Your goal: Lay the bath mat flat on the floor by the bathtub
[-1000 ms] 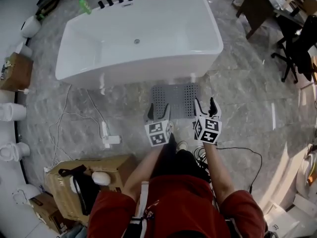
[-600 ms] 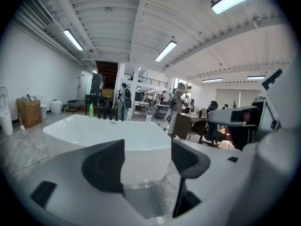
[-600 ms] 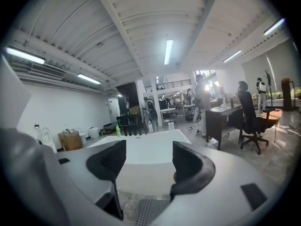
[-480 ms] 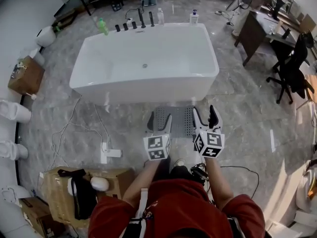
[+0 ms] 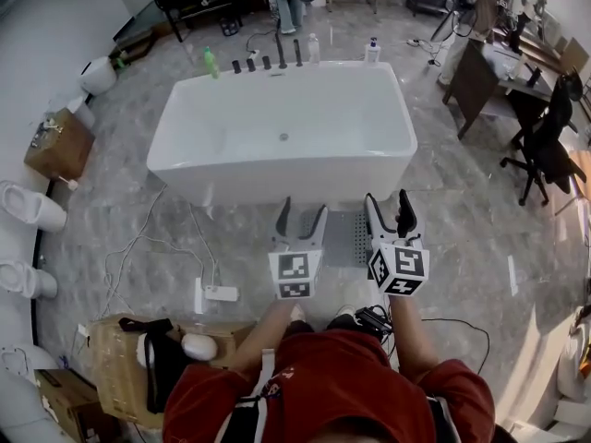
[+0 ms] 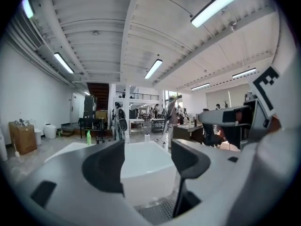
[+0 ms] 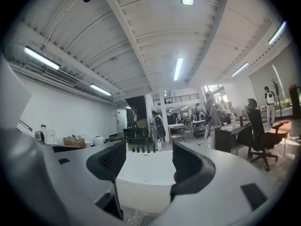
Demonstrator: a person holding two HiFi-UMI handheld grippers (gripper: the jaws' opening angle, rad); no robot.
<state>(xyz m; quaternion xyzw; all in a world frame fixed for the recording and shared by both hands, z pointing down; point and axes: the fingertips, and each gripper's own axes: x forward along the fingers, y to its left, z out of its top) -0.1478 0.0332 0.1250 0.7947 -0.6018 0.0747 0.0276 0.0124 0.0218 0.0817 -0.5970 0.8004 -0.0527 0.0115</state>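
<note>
A grey perforated bath mat [image 5: 343, 234] lies flat on the marble floor right in front of the white bathtub [image 5: 284, 135]. Both grippers are held up above it, tilted toward the tub. My left gripper [image 5: 301, 217] is open with nothing between its jaws; past them I see the bathtub [image 6: 143, 166] and a strip of the bath mat [image 6: 157, 211]. My right gripper [image 5: 389, 210] is also open and empty, facing the bathtub [image 7: 141, 173]. The mat is partly hidden behind both grippers in the head view.
A white power strip [image 5: 221, 293] with cables lies on the floor at the left. Cardboard boxes [image 5: 125, 363] stand at the lower left. Bottles [image 5: 211, 62] sit on the tub's far rim. Desks and an office chair [image 5: 545, 146] stand at the right. Toilets [image 5: 28, 206] line the left wall.
Both grippers have risen and tilted up toward the tub, and the view has lifted with them. The mat stays flat on the floor.
</note>
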